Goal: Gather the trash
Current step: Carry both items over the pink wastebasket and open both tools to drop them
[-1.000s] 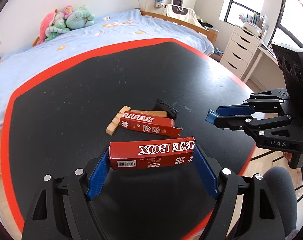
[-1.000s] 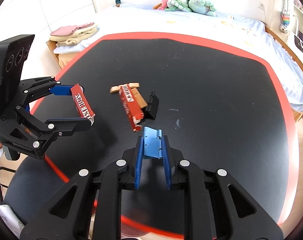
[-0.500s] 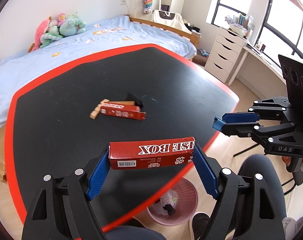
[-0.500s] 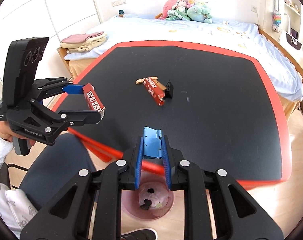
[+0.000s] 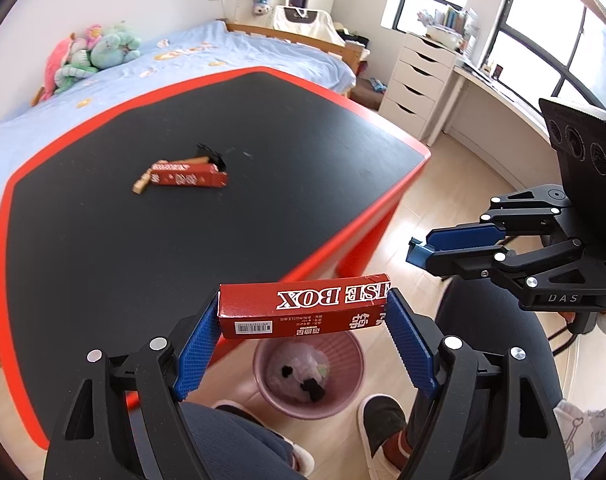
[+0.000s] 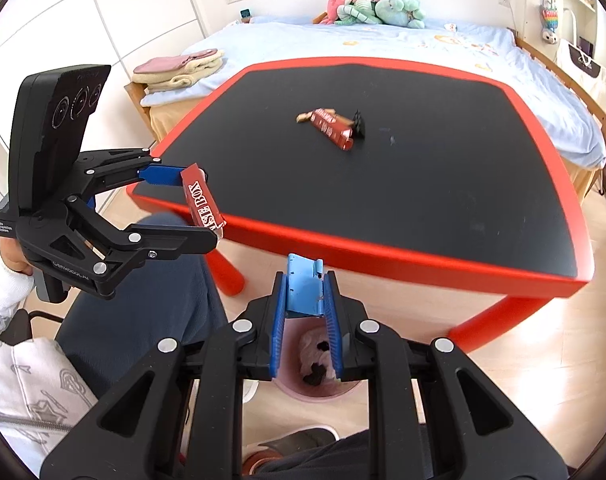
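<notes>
My left gripper [image 5: 303, 312] is shut on a long red box [image 5: 303, 306], held crosswise above a pink trash bin [image 5: 309, 376] on the floor; it also shows in the right wrist view [image 6: 203, 204]. My right gripper [image 6: 305, 296] is shut on a small blue piece of trash [image 6: 303, 292], above the same bin [image 6: 319, 364]. In the left wrist view the right gripper [image 5: 417, 250] is to the right of the box. A second red box [image 5: 189, 174], wooden sticks [image 5: 143, 184] and a black clip [image 5: 215, 158] lie on the black table [image 5: 143, 260].
The table has a red rim and red legs [image 6: 231, 276]. The person's legs and shoes [image 5: 383, 420] flank the bin. A bed [image 6: 423, 44] lies behind the table, white drawers [image 5: 419, 80] at the far right.
Both grippers have pulled back off the table with their loads and now hang over the bin by the table's near edge. The items on the table have not moved.
</notes>
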`<action>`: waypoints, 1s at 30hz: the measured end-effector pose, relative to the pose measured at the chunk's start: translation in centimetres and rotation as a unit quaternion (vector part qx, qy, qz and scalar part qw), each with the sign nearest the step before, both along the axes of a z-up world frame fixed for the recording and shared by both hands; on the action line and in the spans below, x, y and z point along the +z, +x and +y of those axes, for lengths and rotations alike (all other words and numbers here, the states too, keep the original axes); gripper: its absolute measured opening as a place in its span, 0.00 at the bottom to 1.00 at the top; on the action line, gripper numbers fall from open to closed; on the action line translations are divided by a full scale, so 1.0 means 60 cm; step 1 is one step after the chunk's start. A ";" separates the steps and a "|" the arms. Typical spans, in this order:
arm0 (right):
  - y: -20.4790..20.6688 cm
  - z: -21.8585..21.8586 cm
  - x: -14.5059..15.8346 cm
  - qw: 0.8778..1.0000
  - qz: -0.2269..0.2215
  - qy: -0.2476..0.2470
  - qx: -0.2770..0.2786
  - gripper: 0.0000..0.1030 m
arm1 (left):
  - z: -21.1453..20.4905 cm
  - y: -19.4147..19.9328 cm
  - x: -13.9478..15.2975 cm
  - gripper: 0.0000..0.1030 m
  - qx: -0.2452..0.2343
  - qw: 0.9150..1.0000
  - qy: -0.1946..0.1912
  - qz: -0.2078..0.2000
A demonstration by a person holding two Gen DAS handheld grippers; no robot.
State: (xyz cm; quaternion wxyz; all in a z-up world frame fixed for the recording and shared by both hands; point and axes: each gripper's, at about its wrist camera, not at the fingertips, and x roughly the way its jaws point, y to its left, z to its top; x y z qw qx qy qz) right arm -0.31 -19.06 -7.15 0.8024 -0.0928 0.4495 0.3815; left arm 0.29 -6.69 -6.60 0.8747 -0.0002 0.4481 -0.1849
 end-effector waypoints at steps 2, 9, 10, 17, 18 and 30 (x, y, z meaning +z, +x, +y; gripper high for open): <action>-0.008 -0.003 -0.003 1.000 0.003 0.000 -0.001 0.18 | -0.005 -0.007 -0.002 0.74 -0.004 1.000 0.001 0.001; -0.023 -0.008 -0.008 1.000 0.006 0.002 -0.005 0.18 | -0.017 -0.021 -0.006 0.74 -0.016 1.000 0.000 0.005; -0.024 -0.009 -0.008 1.000 0.006 0.002 -0.004 0.18 | -0.018 -0.022 -0.005 0.74 -0.017 1.000 0.000 0.005; -0.020 -0.009 -0.011 1.000 0.011 0.010 -0.003 0.18 | -0.024 -0.020 -0.008 0.75 -0.027 1.000 -0.006 0.009; -0.017 -0.009 -0.012 1.000 0.012 0.011 -0.004 0.19 | -0.025 -0.020 -0.008 0.76 -0.028 1.000 -0.006 0.009; -0.004 -0.028 -0.021 0.999 0.008 0.010 -0.037 0.92 | -0.013 -0.011 -0.011 0.93 -0.002 1.000 -0.005 0.002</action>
